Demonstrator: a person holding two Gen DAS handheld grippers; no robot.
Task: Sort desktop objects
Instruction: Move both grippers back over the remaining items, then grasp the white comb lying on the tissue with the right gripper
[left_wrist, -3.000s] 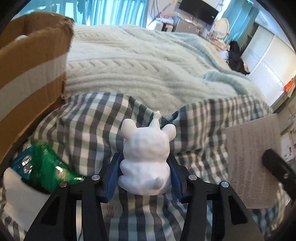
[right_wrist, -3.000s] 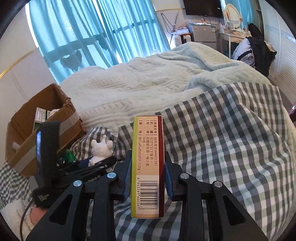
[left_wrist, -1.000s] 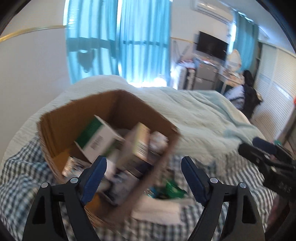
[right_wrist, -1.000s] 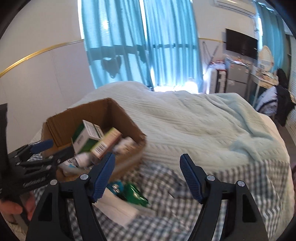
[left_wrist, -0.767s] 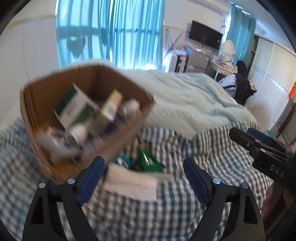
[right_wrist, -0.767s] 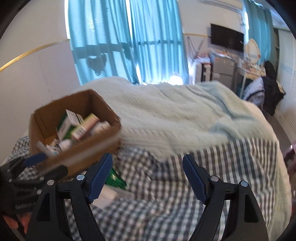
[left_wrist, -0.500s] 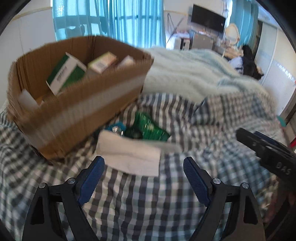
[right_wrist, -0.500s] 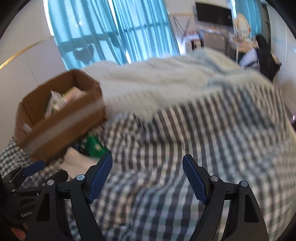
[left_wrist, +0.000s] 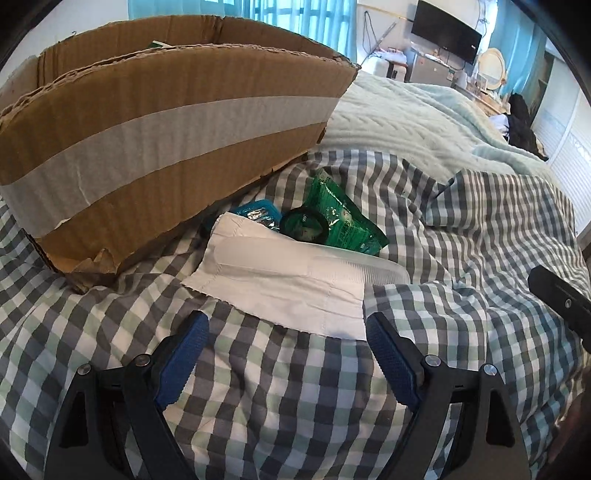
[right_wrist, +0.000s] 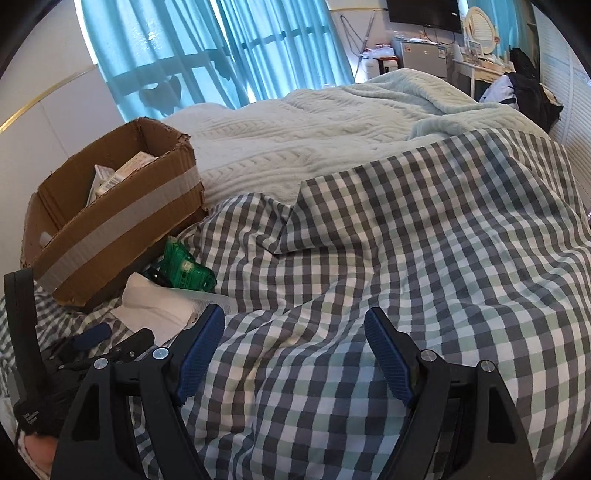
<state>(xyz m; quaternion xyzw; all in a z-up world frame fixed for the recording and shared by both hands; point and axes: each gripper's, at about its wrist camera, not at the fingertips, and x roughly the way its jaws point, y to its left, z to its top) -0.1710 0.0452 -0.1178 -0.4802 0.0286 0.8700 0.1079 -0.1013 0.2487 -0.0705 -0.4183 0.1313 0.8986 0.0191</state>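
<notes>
Desktop objects are partly sorted, as far as the pictures show: the brown cardboard box with a grey tape band (right_wrist: 110, 218) on the bed already holds several small cartons, whose white and green tops show above its rim. Their number cannot be counted from here.

Just beside the taped wall of this box, on the grey-and-white checked bed cover (right_wrist: 424, 258), some things are left. A white folded paper tissue (left_wrist: 273, 284) lies nearest to the camera of the left hand. A pale flat plastic piece rests partly over the tissue; what it is I cannot tell. Behind the tissue, closer to the box, are a green shiny foil packet (left_wrist: 343, 218), a black ring (left_wrist: 304, 225) lying on the packet, and a small blue blister pack (left_wrist: 258, 212) touching the foot of the box.

The left gripper (left_wrist: 284, 343) has its blue pads spread wide with nothing between them, and it points down at the near edge of the tissue. The right gripper (right_wrist: 295, 339) is also spread and empty, above bare checked cover, away from the box.

My judgement is that the task is well advanced, with this small pile remaining.
</notes>
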